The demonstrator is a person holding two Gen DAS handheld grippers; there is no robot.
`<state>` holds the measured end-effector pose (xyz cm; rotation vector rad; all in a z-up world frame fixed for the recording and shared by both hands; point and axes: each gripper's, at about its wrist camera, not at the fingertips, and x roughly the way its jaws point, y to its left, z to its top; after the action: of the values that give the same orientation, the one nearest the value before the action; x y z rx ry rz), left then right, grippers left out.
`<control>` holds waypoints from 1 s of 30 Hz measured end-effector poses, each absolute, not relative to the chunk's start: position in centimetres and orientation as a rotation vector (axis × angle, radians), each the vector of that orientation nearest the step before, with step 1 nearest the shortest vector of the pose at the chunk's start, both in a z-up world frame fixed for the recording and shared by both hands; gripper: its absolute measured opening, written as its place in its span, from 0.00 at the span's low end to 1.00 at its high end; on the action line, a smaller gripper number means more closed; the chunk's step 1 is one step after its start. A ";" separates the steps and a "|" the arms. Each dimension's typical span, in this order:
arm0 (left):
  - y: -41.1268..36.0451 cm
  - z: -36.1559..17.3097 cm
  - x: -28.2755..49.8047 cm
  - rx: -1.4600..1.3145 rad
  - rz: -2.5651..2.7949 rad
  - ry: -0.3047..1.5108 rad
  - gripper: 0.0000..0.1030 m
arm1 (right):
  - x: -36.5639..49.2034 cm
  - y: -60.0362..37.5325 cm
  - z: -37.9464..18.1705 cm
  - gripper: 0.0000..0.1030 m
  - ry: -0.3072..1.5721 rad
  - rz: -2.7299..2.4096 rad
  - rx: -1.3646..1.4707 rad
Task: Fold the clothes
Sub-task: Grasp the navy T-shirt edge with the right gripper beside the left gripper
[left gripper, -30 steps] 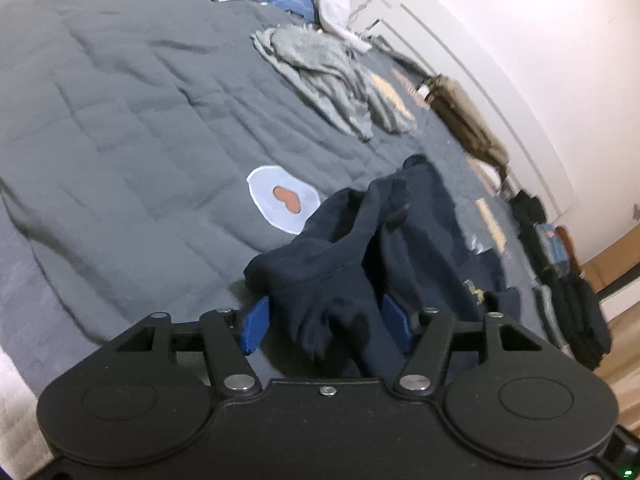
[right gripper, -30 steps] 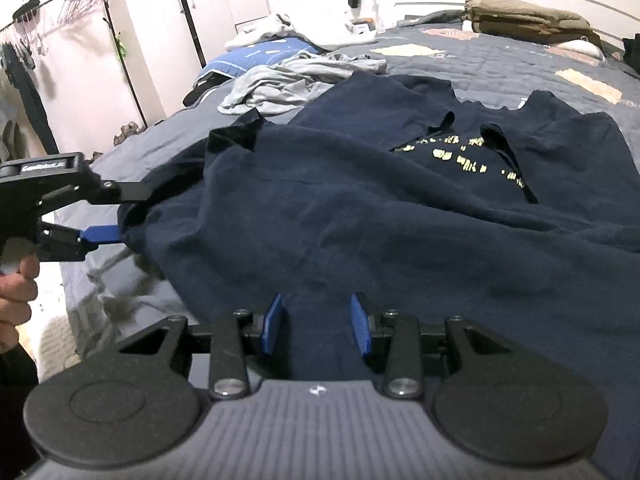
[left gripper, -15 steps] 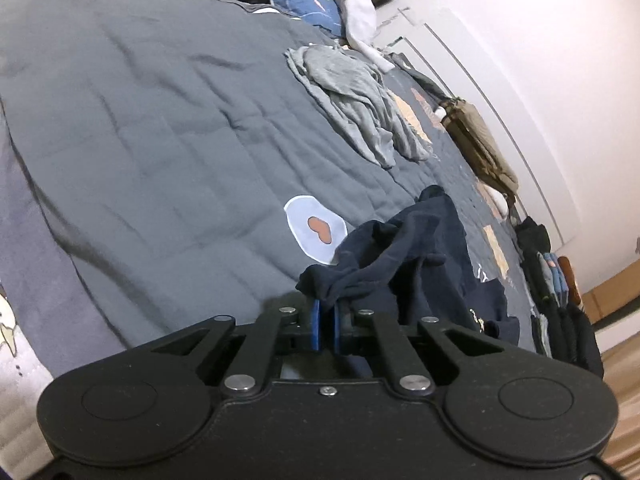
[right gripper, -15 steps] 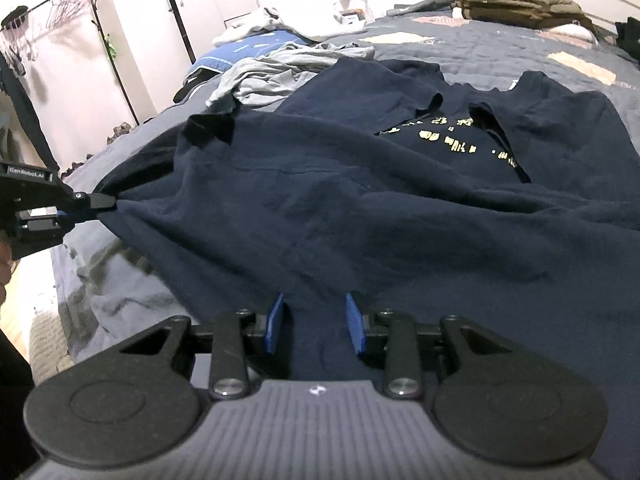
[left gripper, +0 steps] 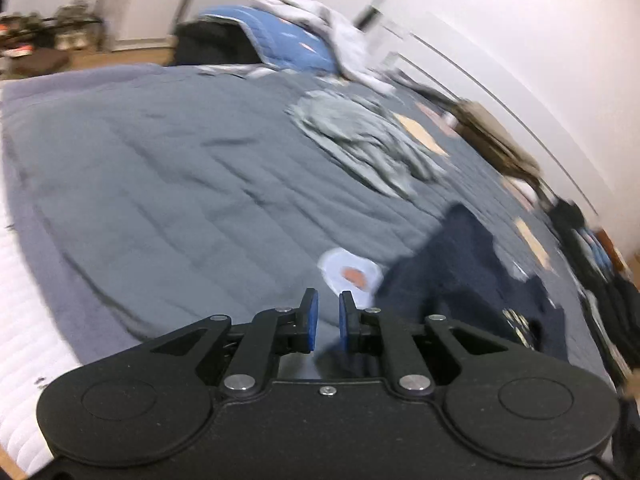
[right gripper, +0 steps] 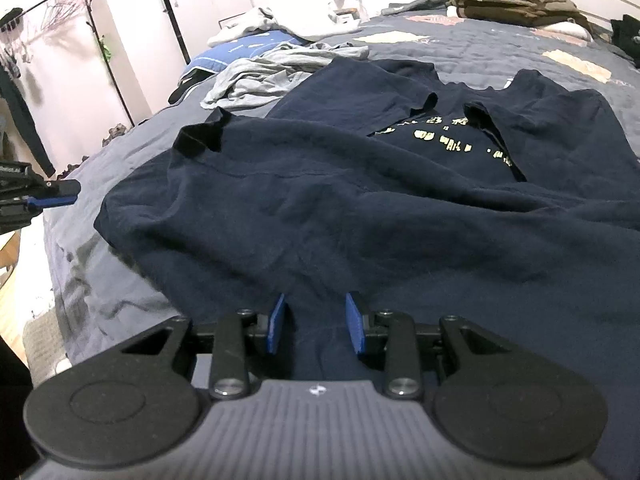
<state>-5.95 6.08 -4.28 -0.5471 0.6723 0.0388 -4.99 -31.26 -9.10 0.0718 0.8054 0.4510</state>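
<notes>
While the navy T-shirt (right gripper: 360, 208) lies spread and rumpled across the near part of the bed (left gripper: 160, 184), its yellow print (right gripper: 448, 136) faces up toward the far right and one dark sleeve (right gripper: 200, 138) sticks up at its left edge. Seen from the right wrist, the right tongs (right gripper: 316, 322) stand apart with a clear gap between their blue pads (right gripper: 277, 324), and the shirt's near hem lies in that gap, though the pads do not press on it. Off to the left in the same view, the left tongs (right gripper: 60, 194) hang just beside the shirt's left edge, apart from the cloth. From the left wrist, the left tongs (left gripper: 325, 320) show only a narrow slit between the blue pads (left gripper: 310, 324), with nothing held in them; the picture is blurred. Ahead of them on the grey quilt is a pale round patch (left gripper: 350, 274) with an orange mark, and the navy shirt (left gripper: 460, 280) lies just to its right. Farther off, a crumpled grey garment (right gripper: 276, 72) lies beyond the shirt, with a blue pillow (right gripper: 236, 54) behind it and folded brown clothing (right gripper: 512, 4) at the far right.
</notes>
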 end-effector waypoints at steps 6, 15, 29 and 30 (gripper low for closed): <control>2.9 -4.7 -5.2 -0.481 -0.070 0.710 0.46 | -5.3 -31.1 -8.6 0.33 0.807 0.455 0.069; 4.6 -6.8 -5.5 -0.756 -0.050 0.747 0.46 | -6.0 -31.4 -6.5 0.35 0.780 0.474 0.137; 4.0 -10.2 -3.9 -0.951 -0.057 0.814 0.55 | -8.4 -26.7 -6.8 0.36 0.670 0.652 -0.032; 4.0 -10.2 -3.9 -0.948 -0.058 0.812 0.55 | -8.4 -26.5 -6.9 0.36 0.665 0.653 -0.050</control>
<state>-3.91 4.02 -10.22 -0.9485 0.8119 -0.0578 -8.43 -26.46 -6.92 -0.0499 0.6649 0.6529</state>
